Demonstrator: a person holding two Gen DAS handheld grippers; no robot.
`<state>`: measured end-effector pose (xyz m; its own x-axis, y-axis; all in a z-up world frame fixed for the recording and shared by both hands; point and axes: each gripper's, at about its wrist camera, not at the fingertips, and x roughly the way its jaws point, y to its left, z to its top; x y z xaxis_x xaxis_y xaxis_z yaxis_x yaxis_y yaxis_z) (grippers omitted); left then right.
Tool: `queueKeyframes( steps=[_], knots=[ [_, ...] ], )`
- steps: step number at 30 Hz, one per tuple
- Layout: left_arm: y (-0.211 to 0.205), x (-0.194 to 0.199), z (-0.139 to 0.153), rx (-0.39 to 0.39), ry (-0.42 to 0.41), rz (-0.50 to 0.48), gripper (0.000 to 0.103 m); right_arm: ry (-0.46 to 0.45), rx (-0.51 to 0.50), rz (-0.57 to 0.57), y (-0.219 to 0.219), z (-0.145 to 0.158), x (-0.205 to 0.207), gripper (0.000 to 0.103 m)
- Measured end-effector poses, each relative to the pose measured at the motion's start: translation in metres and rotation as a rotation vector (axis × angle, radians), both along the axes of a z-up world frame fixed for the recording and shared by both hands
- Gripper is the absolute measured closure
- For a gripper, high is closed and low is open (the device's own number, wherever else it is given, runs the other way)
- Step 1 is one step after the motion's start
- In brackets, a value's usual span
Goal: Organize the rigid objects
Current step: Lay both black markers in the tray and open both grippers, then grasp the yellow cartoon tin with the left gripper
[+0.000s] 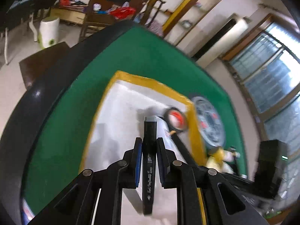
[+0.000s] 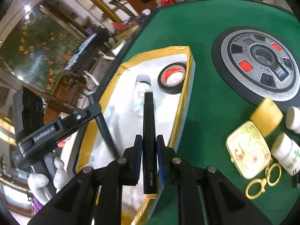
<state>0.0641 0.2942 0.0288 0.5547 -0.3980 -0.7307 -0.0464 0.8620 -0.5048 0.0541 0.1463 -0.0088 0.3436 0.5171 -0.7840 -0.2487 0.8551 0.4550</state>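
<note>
My left gripper (image 1: 149,140) is shut on a black marker with a grey cap (image 1: 149,150) and holds it over a white tray with yellow taped rim (image 1: 135,78). My right gripper (image 2: 149,137) is shut on a black marker with tan ends (image 2: 149,131) above the same tray (image 2: 184,97). In the tray lie a black tape roll with a red core (image 2: 172,78) and a white bottle (image 2: 143,86). The left gripper with its marker (image 2: 101,120) shows at the left of the right wrist view. The tape roll also shows in the left wrist view (image 1: 176,119).
The tray sits on a green felt table (image 2: 206,28) with a round grey control dial (image 2: 260,63). At the right lie a yellow tape roll (image 2: 266,116), a pale tin (image 2: 248,150), two white bottles (image 2: 286,153), and gold scissors (image 2: 262,180).
</note>
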Motion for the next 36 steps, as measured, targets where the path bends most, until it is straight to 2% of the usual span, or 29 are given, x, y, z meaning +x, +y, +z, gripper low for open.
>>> queueKeyframes(
  steps=[8, 12, 14, 15, 16, 17, 19, 22, 24, 25, 26, 27, 29, 30, 31, 33, 34, 35, 36],
  knots=[
    [-0.007, 0.04, -0.022, 0.053, 0.044, 0.026, 0.088, 0.008, -0.082, -0.018, 0.027, -0.012, 0.032, 0.089],
    [-0.001, 0.05, -0.024, -0.004, 0.06, 0.058, 0.087, -0.004, -0.113, -0.007, 0.038, -0.012, 0.04, 0.088],
    [0.002, 0.05, -0.022, -0.047, 0.059, 0.062, 0.073, -0.016, -0.124, -0.015, 0.04, -0.012, 0.042, 0.086],
    [0.002, 0.047, -0.019, -0.058, 0.051, 0.055, 0.069, -0.021, -0.122, -0.013, 0.039, -0.011, 0.041, 0.077],
    [0.001, 0.044, -0.016, -0.066, 0.043, 0.045, 0.059, -0.025, -0.114, -0.009, 0.039, -0.008, 0.039, 0.072],
    [0.0, 0.041, -0.013, -0.069, 0.035, 0.038, 0.047, -0.035, -0.1, -0.011, 0.037, -0.005, 0.038, 0.062],
    [-0.002, 0.03, -0.003, -0.038, 0.014, 0.051, 0.035, -0.072, -0.102, -0.027, 0.031, 0.006, 0.032, 0.059],
    [-0.01, 0.01, 0.012, -0.001, -0.03, 0.048, 0.035, -0.176, -0.142, -0.029, 0.015, 0.034, 0.014, 0.056],
    [-0.02, -0.004, 0.024, 0.038, -0.063, 0.041, 0.035, -0.285, -0.2, -0.048, -0.004, 0.058, -0.009, 0.049],
    [-0.028, -0.013, 0.033, 0.075, -0.098, 0.036, 0.035, -0.374, -0.247, -0.078, -0.017, 0.072, -0.026, 0.047],
    [-0.035, -0.021, 0.04, 0.107, -0.132, 0.028, 0.035, -0.45, -0.29, -0.109, -0.027, 0.082, -0.039, 0.038],
    [-0.046, -0.033, 0.049, 0.133, -0.172, 0.014, 0.033, -0.542, -0.342, -0.157, -0.04, 0.092, -0.056, 0.02],
    [-0.058, -0.045, 0.059, 0.106, -0.204, -0.001, 0.022, -0.698, -0.416, -0.272, -0.065, 0.103, -0.085, 0.0],
    [-0.066, -0.053, 0.062, 0.064, -0.218, -0.014, 0.021, -0.772, -0.442, -0.348, -0.083, 0.104, -0.099, 0.0],
    [-0.072, -0.056, 0.064, 0.038, -0.22, -0.029, 0.021, -0.802, -0.459, -0.397, -0.098, 0.102, -0.105, 0.0],
    [-0.093, -0.06, 0.065, 0.008, -0.21, -0.078, 0.021, -0.705, -0.497, -0.479, -0.135, 0.09, -0.096, 0.0],
    [-0.108, -0.061, 0.065, 0.011, -0.202, -0.115, 0.021, -0.647, -0.475, -0.491, -0.151, 0.082, -0.089, 0.0],
    [-0.121, -0.063, 0.062, 0.023, -0.196, -0.148, 0.021, -0.564, -0.398, -0.498, -0.179, 0.069, -0.081, 0.0],
    [-0.134, -0.063, 0.06, 0.041, -0.189, -0.18, 0.021, -0.529, -0.352, -0.515, -0.196, 0.061, -0.079, 0.0]
  ],
)
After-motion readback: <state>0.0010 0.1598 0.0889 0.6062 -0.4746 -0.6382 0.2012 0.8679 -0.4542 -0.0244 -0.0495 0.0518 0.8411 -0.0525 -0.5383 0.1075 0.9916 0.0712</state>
